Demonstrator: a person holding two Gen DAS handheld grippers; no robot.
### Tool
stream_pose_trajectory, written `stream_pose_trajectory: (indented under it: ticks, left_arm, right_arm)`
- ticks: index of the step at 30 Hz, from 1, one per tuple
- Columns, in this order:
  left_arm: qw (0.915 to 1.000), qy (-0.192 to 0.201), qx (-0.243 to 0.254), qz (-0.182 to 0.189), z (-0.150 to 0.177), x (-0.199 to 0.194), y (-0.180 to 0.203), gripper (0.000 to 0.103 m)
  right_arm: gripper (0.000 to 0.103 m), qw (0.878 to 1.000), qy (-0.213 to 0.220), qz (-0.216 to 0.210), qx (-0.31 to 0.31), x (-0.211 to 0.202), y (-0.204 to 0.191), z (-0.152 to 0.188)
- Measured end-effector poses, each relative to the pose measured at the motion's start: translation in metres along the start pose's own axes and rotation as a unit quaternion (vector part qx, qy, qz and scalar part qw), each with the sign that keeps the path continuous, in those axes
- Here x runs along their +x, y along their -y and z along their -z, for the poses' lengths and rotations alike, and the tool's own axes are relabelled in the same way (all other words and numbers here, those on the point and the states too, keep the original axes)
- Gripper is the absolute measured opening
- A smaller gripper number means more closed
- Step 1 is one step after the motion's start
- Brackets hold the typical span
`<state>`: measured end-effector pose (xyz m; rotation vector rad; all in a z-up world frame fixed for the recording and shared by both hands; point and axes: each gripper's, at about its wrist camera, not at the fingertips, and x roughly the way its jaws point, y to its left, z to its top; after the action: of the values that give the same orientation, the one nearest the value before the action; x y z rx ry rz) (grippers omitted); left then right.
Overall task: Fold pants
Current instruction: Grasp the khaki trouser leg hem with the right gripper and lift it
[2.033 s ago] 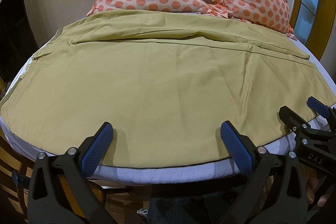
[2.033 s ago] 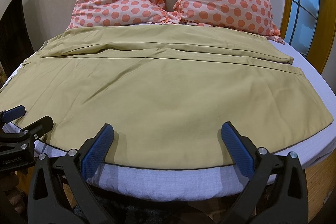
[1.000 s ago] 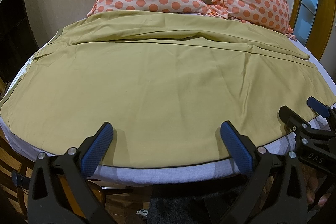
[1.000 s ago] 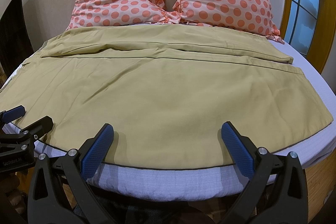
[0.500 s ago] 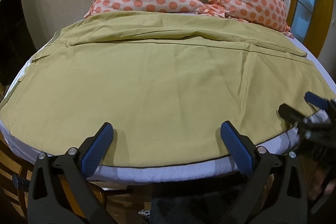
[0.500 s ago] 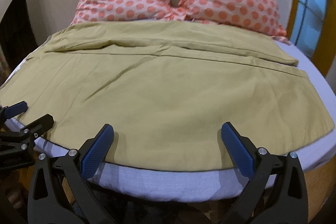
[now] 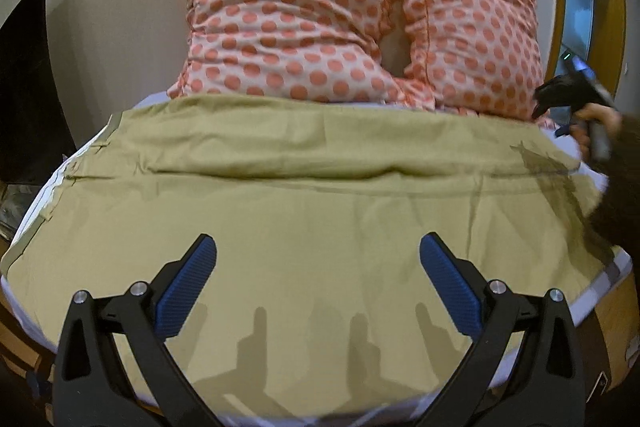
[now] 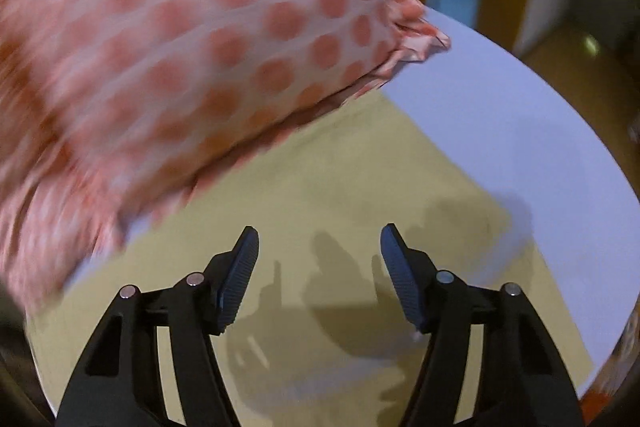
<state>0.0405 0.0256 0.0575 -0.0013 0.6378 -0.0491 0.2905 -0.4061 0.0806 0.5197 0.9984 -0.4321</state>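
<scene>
Over thin, limp olive-tan cotton pants (image 7: 304,211) spread on bed: both grippers empty, fingers spread. Likely light and floppy. Best pinched at far right corner (image 8: 472,203).

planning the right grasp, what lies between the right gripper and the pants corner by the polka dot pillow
Nothing but bare olive fabric. In the right wrist view the open right gripper hovers over the pants; the pillow sits beyond.

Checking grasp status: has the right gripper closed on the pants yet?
No, the right gripper hangs open above the pants, its pads apart with nothing between them.
</scene>
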Motion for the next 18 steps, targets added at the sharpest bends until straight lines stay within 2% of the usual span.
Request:
stream_pose_trajectory:
  ticks: [1, 6, 9, 11, 13, 16, 17, 18]
  left_arm:
    - [1.0000, 0.003, -0.005, 0.002, -0.004, 0.003, -0.004, 0.101]
    - [0.9998, 0.000, -0.019, -0.004, -0.011, 0.013, -0.018, 0.101]
    - [0.9998, -0.001, -0.020, -0.006, -0.014, 0.019, -0.022, 0.101]
    - [0.9997, -0.003, -0.023, -0.002, -0.014, 0.024, -0.023, 0.101]
    - [0.9996, -0.009, -0.027, 0.000, -0.013, 0.030, -0.023, 0.101]
    - [0.9992, -0.015, -0.037, 0.005, -0.011, 0.034, -0.025, 0.101]
    - [0.9991, -0.016, -0.040, 0.007, -0.010, 0.034, -0.025, 0.101]
    - [0.9987, -0.016, -0.046, 0.013, -0.010, 0.033, -0.028, 0.101]
  right_arm:
    - [0.058, 1.000, -0.005, 0.013, 0.019, 0.014, -0.002, -0.012]
    - [0.057, 0.994, -0.031, 0.050, 0.089, 0.074, -0.008, -0.050]
    - [0.057, 0.993, -0.008, 0.080, 0.083, 0.081, -0.015, -0.055]
    - [0.055, 0.993, 0.005, 0.115, 0.035, 0.084, -0.024, -0.049]
    - [0.039, 0.994, 0.032, 0.105, -0.005, 0.081, -0.027, -0.038]
    - [0.011, 0.996, 0.060, 0.071, 0.002, 0.074, -0.004, -0.028]
    - [0.010, 0.996, 0.062, 0.058, 0.012, 0.072, 0.005, -0.027]
    - [0.006, 0.997, 0.061, 0.026, 0.032, 0.070, 0.018, -0.025]
